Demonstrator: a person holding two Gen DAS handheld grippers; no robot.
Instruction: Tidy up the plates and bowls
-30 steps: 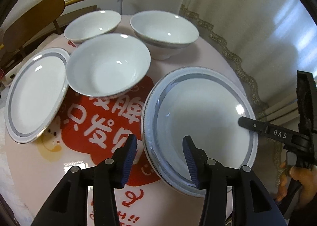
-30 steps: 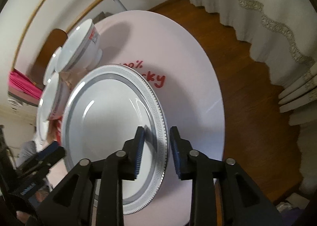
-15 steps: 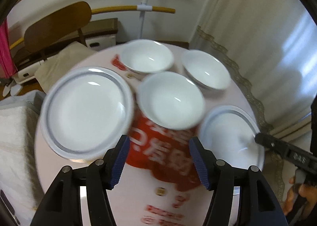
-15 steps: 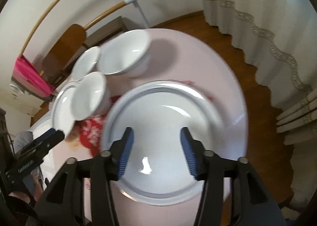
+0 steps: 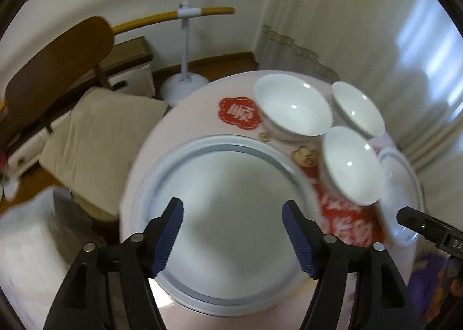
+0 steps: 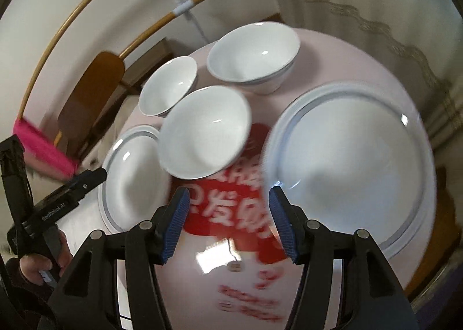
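A: Starting at the left, what is the left gripper point(image 5: 233, 233) doing?
B: It hangs over the table point(image 5: 202, 104), angled steeply downward, right above the left plate point(image 5: 228, 185). Its jaws have just been opening and now stand wide apart with nothing between them; the blue pads point(image 5: 169, 238) touch no dish. In the right wrist view the same tool point(image 6: 62, 196) comes in from the left edge, and a hand point(image 6: 36, 265) grips its handle low in that corner.

A: And the dishes, moving rightward?
B: The left plate lies flat near the table's left edge. Next come 3 white bowls, all upright: 1 bowl point(image 6: 169, 85) farthest left at the back, 1 middle bowl point(image 6: 204, 131) nearer the front beside the red print point(image 6: 228, 208), and 1 far bowl point(image 6: 254, 55) at the back right. The right plate point(image 6: 350, 162) lies flat on the table's right side, apart from the left plate.

A: And the right gripper point(image 6: 228, 225)?
B: It also tilts steeply down, over the red print between the 2 plates. Its jaws have just been opening too; they are released and hold nothing.
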